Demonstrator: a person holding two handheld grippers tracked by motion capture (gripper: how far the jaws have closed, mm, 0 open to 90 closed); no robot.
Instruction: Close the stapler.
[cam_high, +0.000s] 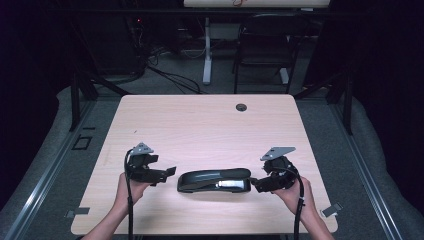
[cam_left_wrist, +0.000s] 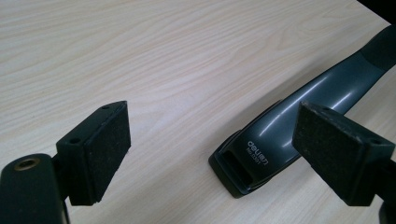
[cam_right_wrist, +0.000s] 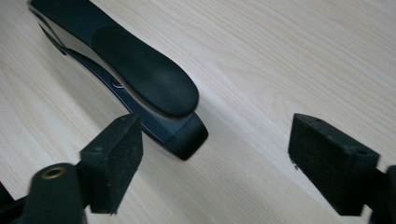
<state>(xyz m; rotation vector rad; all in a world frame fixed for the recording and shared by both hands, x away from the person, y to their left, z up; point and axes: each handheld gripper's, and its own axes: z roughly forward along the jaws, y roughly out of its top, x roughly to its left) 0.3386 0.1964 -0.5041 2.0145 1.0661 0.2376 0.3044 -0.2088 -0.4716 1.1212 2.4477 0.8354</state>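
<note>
On the pale wooden desk (cam_high: 200, 120), a dark stapler (cam_high: 214, 180) lies at lower centre, untouched between the spread left gripper (cam_high: 169, 172) and spread right gripper (cam_high: 254, 184); next, one likely closes in to grasp it.

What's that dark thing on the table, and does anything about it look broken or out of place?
It is a stapler, lying flat and closed on the table between the left gripper and the right gripper. Both stand open and apart from it. Nothing looks damaged, spilled or askew.
</note>
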